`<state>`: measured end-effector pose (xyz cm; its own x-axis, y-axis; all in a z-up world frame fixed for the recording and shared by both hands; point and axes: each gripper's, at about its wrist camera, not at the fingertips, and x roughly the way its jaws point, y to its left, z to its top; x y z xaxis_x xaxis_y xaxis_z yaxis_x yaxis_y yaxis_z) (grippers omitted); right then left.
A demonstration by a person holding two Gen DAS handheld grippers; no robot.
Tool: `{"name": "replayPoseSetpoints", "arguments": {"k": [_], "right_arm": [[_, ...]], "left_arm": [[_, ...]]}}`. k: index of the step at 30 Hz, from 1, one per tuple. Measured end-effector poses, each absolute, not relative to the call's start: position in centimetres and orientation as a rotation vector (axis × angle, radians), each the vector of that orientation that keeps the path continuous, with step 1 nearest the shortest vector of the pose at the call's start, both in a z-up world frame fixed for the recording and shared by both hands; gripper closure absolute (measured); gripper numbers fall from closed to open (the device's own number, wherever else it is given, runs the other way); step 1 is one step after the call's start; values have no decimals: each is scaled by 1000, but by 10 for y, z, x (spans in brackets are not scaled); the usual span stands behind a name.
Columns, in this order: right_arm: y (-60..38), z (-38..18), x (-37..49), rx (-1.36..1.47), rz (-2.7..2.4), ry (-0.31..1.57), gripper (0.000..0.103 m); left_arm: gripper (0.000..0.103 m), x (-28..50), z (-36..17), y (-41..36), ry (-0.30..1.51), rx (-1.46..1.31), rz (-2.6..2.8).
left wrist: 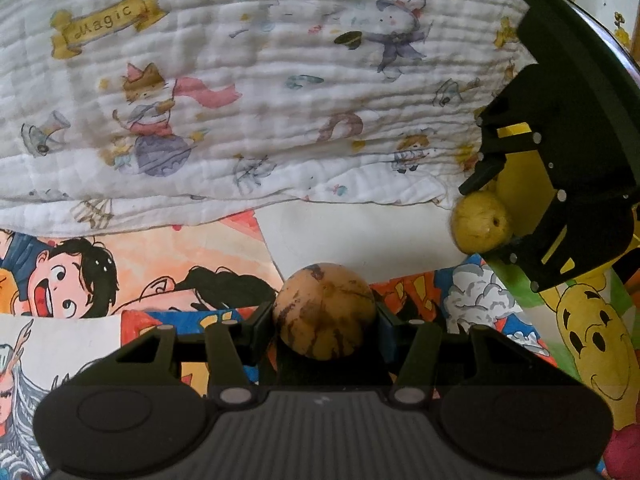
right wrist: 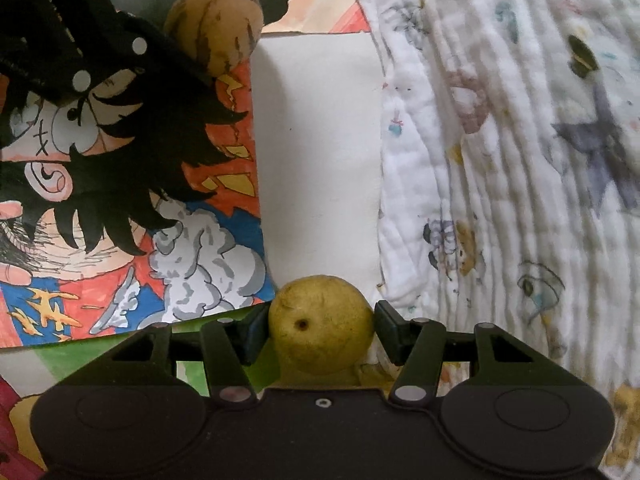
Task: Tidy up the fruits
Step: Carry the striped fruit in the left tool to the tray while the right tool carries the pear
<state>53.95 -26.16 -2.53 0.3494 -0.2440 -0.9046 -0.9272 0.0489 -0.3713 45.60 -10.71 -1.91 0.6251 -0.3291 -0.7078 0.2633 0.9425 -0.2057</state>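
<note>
Fruit in both grippers. Our left gripper (left wrist: 325, 314) pinches a brown fruit (left wrist: 325, 311), tan skin with dark streaks, fingers pressed on it at 9 and 3 o'clock, held above the cartoon posters (left wrist: 132, 280). Our right gripper (right wrist: 320, 326) pinches a yellow fruit (right wrist: 320, 326), small dark hole on its front face; both pads touch its sides. In the left wrist view we see the right gripper (left wrist: 486, 216) at 3 o'clock, with the yellow fruit (left wrist: 480, 222) in its fingers, well apart from the brown one. In the right wrist view the left gripper (right wrist: 212, 28) sits at 11 o'clock with the brown fruit (right wrist: 218, 26) at its tip. Between the posters lies a white sheet (right wrist: 316, 152), straight ahead of the right gripper at 12. A white printed quilt (left wrist: 248, 92) fills 12 o'clock in the left view and 3 o'clock in the right view (right wrist: 520, 168), its edge touching the white sheet. We can't tell whether either fruit touches the surface below.
</note>
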Motion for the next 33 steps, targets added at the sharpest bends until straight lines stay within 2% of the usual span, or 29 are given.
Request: {"name": "replayPoseSetpoints", "arguments": {"k": [8,16,33], "right_arm": [[-280,-17,512,-1443,699,1010,45],[-282,4,475,-1428,723,980,45],[-231,66,403,-1357,889,858,45]], "left_arm": [[46,450,-17,-103,849,-109,-328],[46,443,-12,-104,855,-121,-326],[46,389,18,-89,811,-141,-367]]}}
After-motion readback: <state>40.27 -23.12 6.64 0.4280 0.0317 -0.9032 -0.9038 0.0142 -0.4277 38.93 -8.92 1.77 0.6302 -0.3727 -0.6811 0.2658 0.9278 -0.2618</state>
